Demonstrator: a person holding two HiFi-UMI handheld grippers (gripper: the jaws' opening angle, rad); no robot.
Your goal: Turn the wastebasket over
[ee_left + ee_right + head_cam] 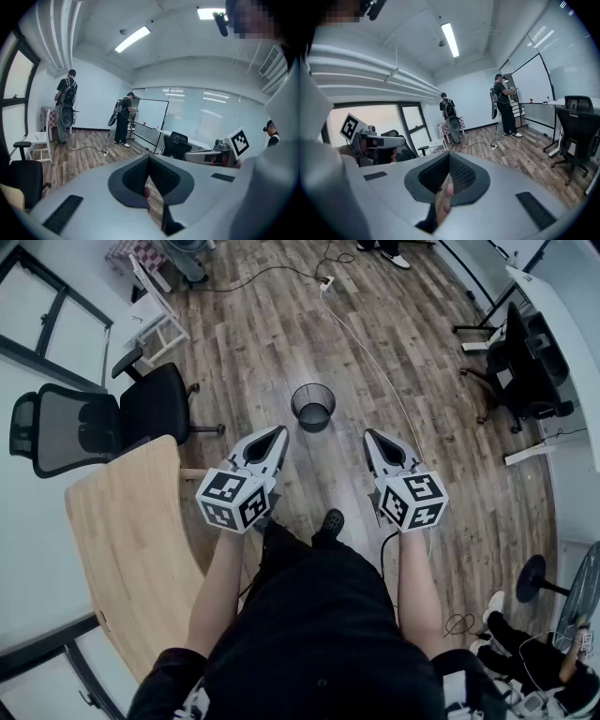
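Note:
A black wire-mesh wastebasket stands upright on the wood floor, its open mouth facing up, a short way ahead of me. My left gripper is held in the air below and left of it, jaws shut with nothing in them. At the same height, to the basket's lower right, my right gripper is also shut and empty. Neither touches the basket. Each gripper view shows only its own closed jaws, the left gripper and the right gripper, with the room beyond; the basket is hidden from both.
A wooden table lies at my left, with a black office chair beside it. A white cable runs across the floor past the basket. Another black chair and desk stand at the right. Two people stand far off.

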